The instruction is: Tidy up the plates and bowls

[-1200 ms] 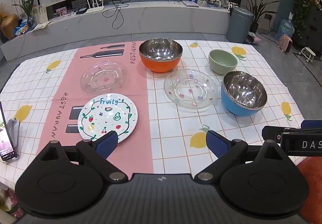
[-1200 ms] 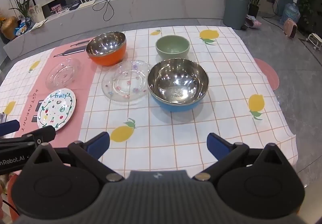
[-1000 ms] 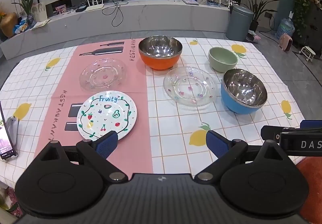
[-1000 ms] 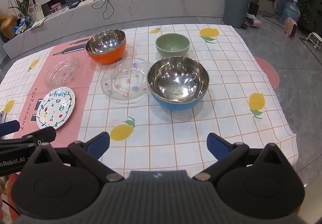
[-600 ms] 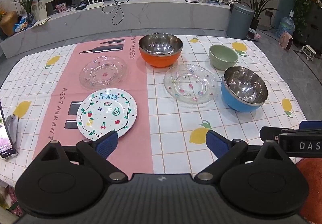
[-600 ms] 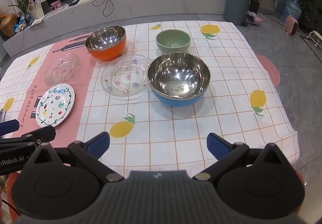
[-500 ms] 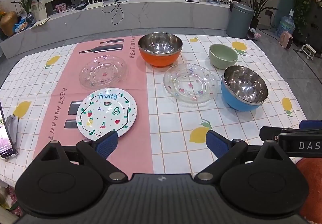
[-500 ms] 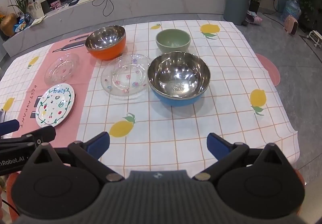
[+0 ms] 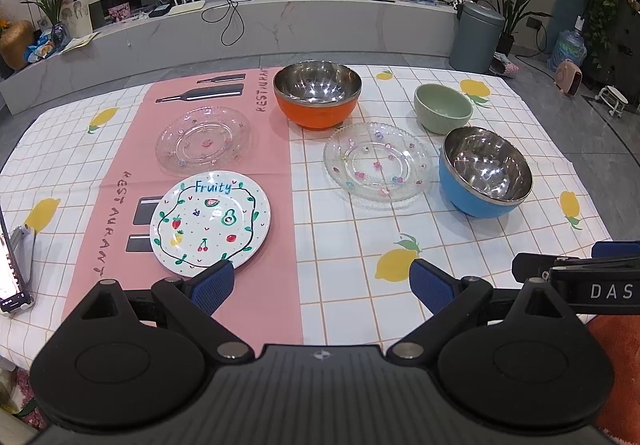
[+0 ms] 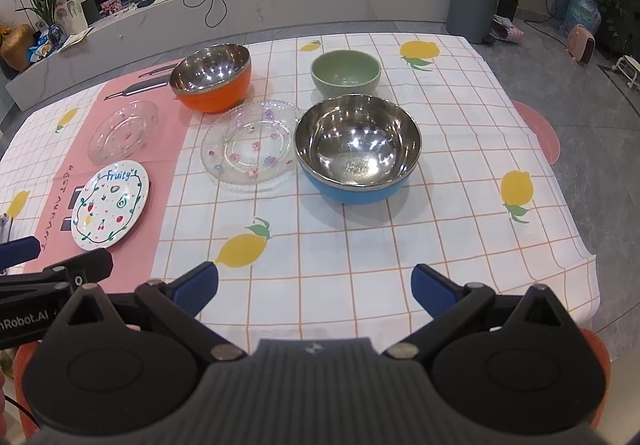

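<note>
On the lemon-print table (image 9: 348, 245), six dishes are sitting unstacked. Both grippers, left (image 9: 320, 281) and right (image 10: 314, 283), are hovering wide-jawed, empty. Fruity plate (image 9: 210, 223) at eleven o'clock: best pinching its near rim, keeping level.

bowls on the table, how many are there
3. The orange bowl sits at the back beside the pink mat, the green bowl at the back right, and the blue bowl in front of it. None looks hidden.
</note>
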Demonstrator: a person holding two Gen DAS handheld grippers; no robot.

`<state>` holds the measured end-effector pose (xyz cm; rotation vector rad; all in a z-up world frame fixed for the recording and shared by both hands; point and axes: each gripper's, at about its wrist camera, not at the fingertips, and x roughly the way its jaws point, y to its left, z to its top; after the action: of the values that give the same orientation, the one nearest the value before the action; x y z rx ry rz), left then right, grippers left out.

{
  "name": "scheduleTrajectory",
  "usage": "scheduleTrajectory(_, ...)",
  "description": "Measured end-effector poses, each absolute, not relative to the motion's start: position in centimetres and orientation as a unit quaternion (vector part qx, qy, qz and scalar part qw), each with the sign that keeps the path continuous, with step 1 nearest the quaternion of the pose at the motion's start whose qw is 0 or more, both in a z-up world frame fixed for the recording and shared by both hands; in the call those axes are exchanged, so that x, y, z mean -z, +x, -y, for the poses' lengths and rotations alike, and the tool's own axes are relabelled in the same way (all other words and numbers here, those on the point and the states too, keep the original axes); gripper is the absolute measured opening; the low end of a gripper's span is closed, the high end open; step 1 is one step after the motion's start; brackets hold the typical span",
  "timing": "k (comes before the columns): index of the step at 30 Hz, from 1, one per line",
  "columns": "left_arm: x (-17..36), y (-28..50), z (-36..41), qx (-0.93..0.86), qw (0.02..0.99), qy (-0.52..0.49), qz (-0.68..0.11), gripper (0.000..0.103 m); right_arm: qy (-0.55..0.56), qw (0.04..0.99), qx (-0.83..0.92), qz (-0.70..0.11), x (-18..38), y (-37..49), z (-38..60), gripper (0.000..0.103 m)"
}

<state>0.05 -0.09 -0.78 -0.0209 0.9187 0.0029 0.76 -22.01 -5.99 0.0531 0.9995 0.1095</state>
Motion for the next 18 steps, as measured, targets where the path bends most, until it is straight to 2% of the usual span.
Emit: scheduleTrajectory(18,0.9,-0.13,0.23,-0.001,0.896,-0.009,-0.443,0.103,0.026,0.875,-0.054,-0.481,6.19,0.76,21.92,0.1)
